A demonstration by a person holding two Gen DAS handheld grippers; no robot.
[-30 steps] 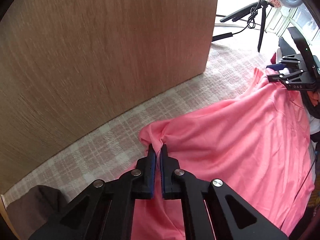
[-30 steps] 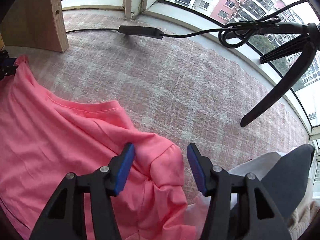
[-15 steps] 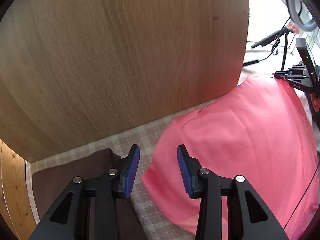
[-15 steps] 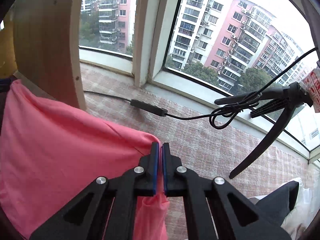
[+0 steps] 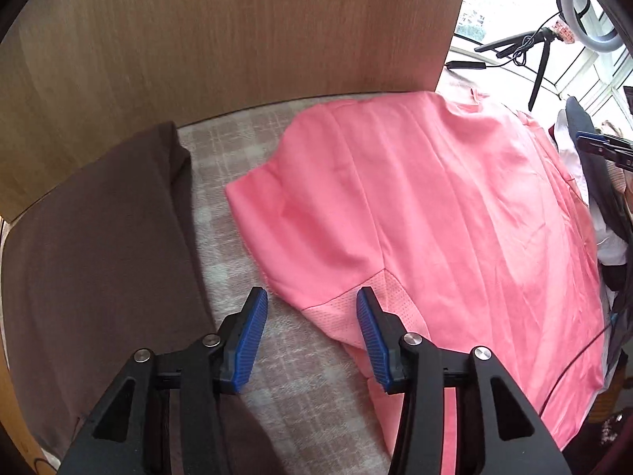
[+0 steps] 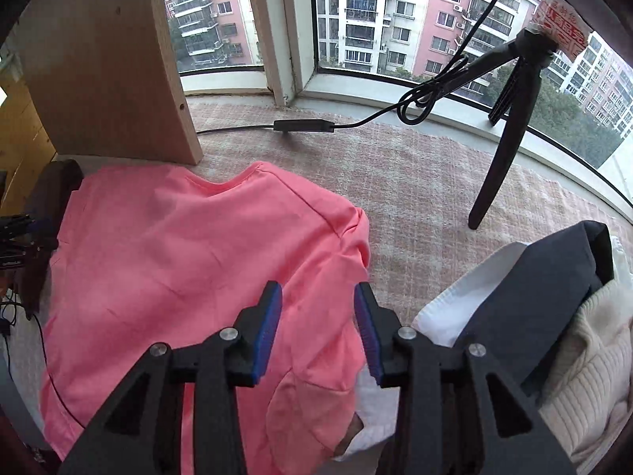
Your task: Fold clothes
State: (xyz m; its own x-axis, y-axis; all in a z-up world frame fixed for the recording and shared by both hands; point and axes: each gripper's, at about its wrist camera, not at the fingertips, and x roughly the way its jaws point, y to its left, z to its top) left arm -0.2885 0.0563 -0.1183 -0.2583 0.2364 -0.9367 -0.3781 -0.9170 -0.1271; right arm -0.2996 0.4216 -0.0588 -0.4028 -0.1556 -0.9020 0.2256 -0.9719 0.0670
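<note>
A pink T-shirt (image 5: 435,213) lies spread flat on the checked cloth surface (image 5: 221,182); the right wrist view shows the same pink T-shirt (image 6: 190,253) with its neckline toward the window. My left gripper (image 5: 312,316) is open just above the shirt's near sleeve edge, holding nothing. Over the shirt's right side, beside its bunched right sleeve, my right gripper (image 6: 318,316) stands open and empty. The right gripper also shows at the far right edge of the left wrist view, partly cut off.
A brown folded garment (image 5: 91,237) lies left of the shirt. A wooden panel (image 5: 237,31) stands behind. A pile of dark, white and cream clothes (image 6: 554,316) sits at the right. A black tripod (image 6: 510,118) and cable (image 6: 300,126) stand near the window.
Both grippers let go of the shirt: the left opened half a second ago, the right was shut on fabric then and is open now. The shirt now lies flat and spread.
</note>
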